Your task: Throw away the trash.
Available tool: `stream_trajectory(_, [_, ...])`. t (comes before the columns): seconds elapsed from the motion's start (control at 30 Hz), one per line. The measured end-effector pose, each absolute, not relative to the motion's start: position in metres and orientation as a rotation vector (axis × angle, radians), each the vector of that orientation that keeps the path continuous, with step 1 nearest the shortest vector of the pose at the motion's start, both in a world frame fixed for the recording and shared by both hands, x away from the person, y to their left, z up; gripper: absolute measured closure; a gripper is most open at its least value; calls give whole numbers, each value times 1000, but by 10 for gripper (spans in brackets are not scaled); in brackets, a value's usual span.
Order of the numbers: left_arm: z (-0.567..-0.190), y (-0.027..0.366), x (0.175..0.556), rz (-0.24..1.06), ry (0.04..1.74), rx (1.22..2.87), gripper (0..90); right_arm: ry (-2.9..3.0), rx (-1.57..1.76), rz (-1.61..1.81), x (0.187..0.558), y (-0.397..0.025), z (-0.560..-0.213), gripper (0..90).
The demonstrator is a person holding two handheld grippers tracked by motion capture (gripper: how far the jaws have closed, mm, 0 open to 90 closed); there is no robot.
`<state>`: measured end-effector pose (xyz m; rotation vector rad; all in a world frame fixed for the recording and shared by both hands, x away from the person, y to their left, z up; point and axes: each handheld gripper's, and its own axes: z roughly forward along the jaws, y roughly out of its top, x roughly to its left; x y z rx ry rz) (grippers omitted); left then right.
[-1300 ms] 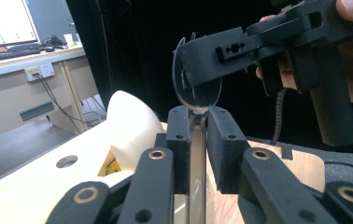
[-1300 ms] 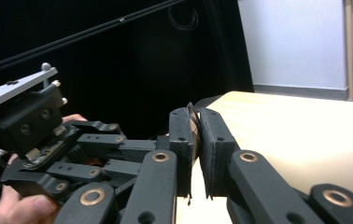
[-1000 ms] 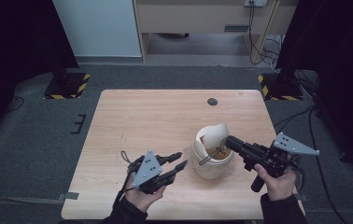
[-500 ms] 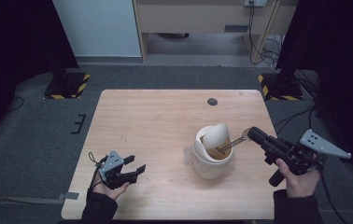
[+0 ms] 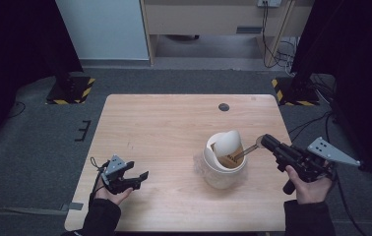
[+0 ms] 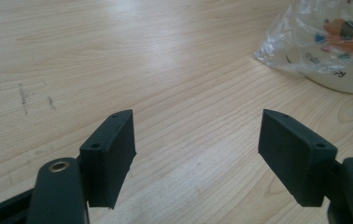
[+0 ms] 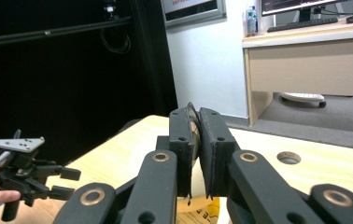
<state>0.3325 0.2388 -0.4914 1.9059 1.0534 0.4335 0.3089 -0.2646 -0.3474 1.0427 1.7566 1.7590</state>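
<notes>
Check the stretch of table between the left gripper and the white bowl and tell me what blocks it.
Nothing visible blocks it. The left gripper rests open near the table's front left edge, and bare wood runs from its jaws to the white bowl. Clear plastic wrap at the bowl's base is what it would meet first.

Light wooden table (image 5: 164, 132), round dark grommet hole (image 5: 224, 106) near far edge. Grey carpet floor (image 5: 36, 142) around it. Yellow-black striped stand bases (image 5: 71, 91) at both far corners. Wooden desk (image 5: 213, 19) behind, cables (image 5: 272, 34) hanging at its right. White panel (image 5: 103, 29) left of desk.
</notes>
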Motion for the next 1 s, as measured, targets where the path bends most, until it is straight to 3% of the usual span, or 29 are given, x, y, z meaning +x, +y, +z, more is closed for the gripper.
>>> stream_trajectory(0.83, [-492,237,334,431,1043,1931,257,1881,1023,1604,322,-231,-387,834])
stream_trajectory(1.0, [-491,237,334,431,1046,1929,258,1901,1021,1597,324,-227,-390,788])
